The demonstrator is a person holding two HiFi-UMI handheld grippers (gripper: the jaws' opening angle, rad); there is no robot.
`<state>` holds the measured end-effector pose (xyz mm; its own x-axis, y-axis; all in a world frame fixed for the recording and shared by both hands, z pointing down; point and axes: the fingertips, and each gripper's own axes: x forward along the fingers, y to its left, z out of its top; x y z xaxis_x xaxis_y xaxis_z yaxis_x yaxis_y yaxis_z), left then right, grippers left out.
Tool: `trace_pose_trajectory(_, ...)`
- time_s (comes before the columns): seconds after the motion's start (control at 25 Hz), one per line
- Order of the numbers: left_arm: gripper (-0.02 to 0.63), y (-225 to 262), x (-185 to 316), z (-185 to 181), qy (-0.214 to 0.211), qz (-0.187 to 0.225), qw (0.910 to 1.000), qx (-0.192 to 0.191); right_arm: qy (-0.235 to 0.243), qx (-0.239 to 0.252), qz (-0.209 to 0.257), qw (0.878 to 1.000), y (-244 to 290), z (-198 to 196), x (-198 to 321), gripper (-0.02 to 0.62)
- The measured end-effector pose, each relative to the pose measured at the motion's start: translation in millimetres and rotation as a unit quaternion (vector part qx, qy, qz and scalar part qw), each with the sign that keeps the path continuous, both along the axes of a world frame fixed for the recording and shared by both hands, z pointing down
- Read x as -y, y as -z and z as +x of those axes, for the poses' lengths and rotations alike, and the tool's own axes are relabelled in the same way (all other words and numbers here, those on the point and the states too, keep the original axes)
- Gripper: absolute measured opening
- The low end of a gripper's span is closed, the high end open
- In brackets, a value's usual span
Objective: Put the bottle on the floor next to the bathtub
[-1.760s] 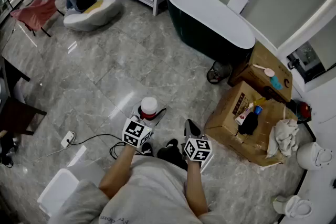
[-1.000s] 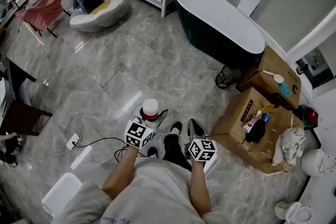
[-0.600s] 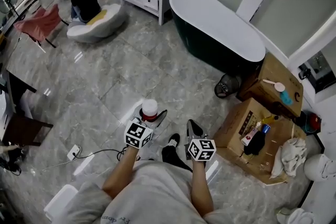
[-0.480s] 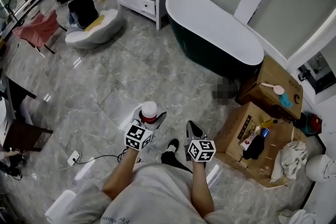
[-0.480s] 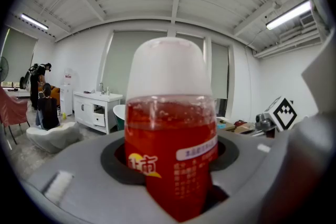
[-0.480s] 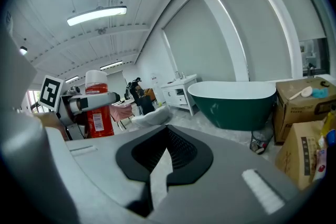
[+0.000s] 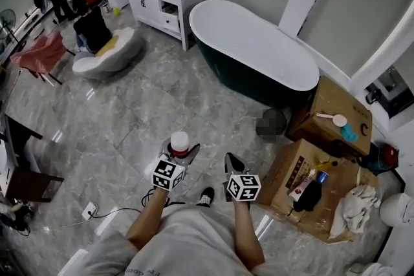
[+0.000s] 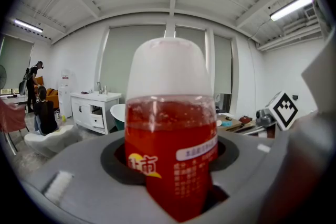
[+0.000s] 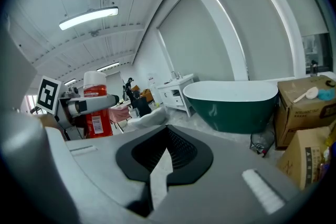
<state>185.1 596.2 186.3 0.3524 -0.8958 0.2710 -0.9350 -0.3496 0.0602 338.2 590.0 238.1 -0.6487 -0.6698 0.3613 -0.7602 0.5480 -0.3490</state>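
The red bottle [image 8: 170, 144] has been carried nearer the bathtub [image 7: 255, 52]. It stands upright, white-capped, clamped in the left tongs [image 7: 184, 154] above the marble floor [image 7: 129, 113]. The right tongs [image 7: 229, 163] alongside are closed and empty.

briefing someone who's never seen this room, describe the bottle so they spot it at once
From the dark green bathtub, come across the grey floor to the person. The bottle stands upright in the left gripper, which is shut on it. Its red contents and big white cap set it apart from the small items in the open cardboard box.
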Motion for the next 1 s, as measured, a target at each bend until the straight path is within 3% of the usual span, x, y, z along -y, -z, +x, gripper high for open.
trace_pose_trajectory(0.32, 0.327, -15.5, 25.5, 16.7, 0.003, -0.017, 0.9998, -0.003, 0.002, -0.008, -0.025, 1.0, -24.2, 20.9, 17.0, 0.002)
trace_pose_trajectory(0.64, 0.327, -25.0, 48.5, -13.6, 0.02, -0.024, 0.9994, -0.01, 0.011, -0.022, -0.037, 0.999, -37.6, -1.3, 46.4, 0.002)
trace_pose_trajectory(0.84, 0.327, -31.1, 96.1, -38.0, 0.033, -0.023, 0.9989, -0.023, 0.025, -0.036, -0.024, 0.999, -31.8, -18.2, 88.6, 0.002)
trace_pose_trajectory(1.0, 0.327, -27.2, 148.7, -43.6, 0.017, -0.02, 0.9993, -0.028, 0.012, -0.043, -0.025, 0.999, -29.9, -23.3, 131.6, 0.002)
